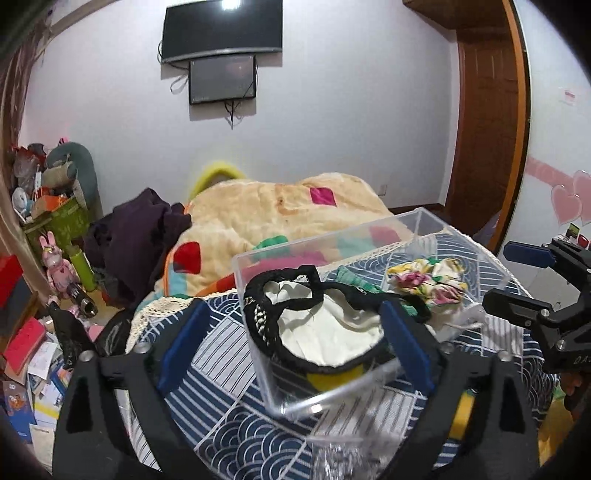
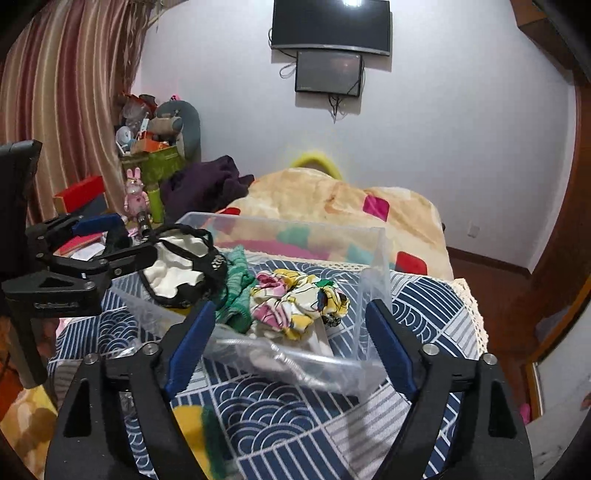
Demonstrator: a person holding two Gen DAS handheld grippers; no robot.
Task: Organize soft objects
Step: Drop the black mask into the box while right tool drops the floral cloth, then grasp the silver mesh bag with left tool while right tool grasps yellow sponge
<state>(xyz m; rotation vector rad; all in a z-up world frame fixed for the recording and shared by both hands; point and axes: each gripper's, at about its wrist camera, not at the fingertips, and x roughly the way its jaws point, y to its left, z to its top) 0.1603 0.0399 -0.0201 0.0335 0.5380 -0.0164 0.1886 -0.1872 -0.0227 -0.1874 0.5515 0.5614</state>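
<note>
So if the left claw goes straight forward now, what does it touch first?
Most likely the near wall of the clear plastic box, which sits between the open fingers of the left claw. The black-and-white cloth lies just behind it, though depth is uncertain.

- Clear plastic box [image 1: 424, 236]: one, on the patterned cloth.
- Soft items inside the box: three — one black-trimmed white piece [image 1: 325, 325], one green knit piece [image 2: 236, 291], one floral fabric bundle [image 2: 299, 299].
- Grippers: two — left gripper [image 1: 295, 347], right gripper [image 2: 291, 350].
- Wall screens: two — one large [image 2: 330, 24], one small [image 2: 328, 72].
- Pink rabbit figure [image 1: 55, 262]: one.
- Quilt [image 1: 277, 206]: one.
</note>
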